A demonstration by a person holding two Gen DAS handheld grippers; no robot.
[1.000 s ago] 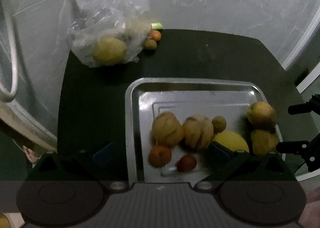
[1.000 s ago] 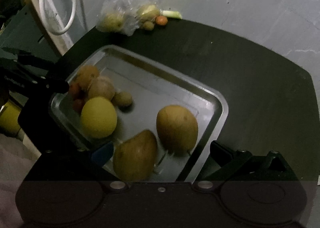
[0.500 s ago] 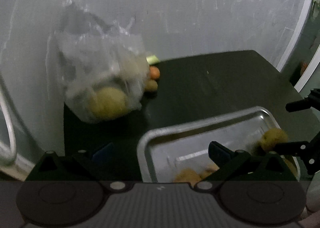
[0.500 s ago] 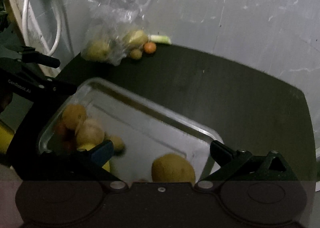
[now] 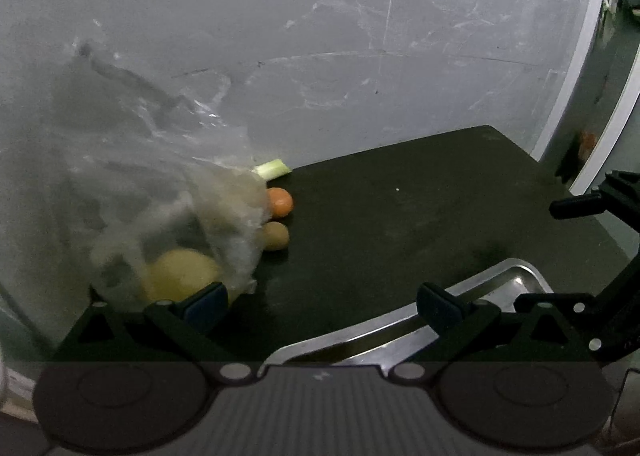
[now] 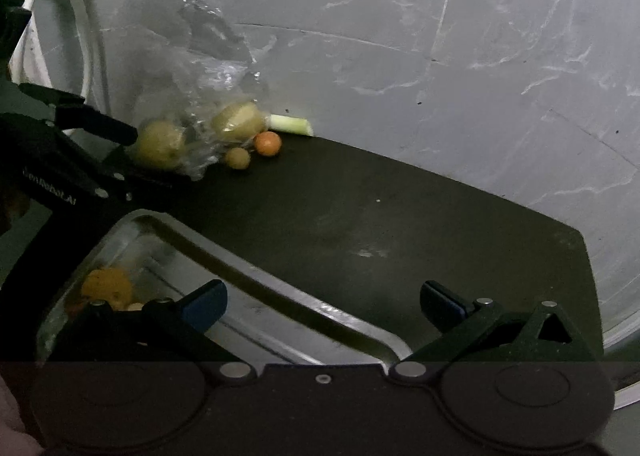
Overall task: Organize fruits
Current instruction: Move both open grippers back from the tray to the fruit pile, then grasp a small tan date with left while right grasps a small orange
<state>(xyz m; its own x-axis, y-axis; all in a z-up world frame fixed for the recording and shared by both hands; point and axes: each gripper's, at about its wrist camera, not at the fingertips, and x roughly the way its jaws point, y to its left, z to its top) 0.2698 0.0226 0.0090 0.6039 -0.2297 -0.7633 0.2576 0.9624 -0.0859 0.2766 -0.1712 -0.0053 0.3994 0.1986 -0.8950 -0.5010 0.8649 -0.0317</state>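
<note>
I hold both my left gripper [image 5: 320,298] and right gripper [image 6: 323,298] wide open and empty, facing the crinkled clear plastic bag [image 5: 160,212] far left, where yellow fruit [image 5: 180,274] awaits the near steel tray [image 6: 256,276].

The dark table [image 6: 400,224] carries a metal tray [image 6: 280,296], plastic bag [image 5: 160,196], and seemingly loose fruit.

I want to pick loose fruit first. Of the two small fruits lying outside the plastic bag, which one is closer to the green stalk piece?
The small orange fruit: it lies just below the green stalk piece, while the brownish fruit lies beyond it.
</note>
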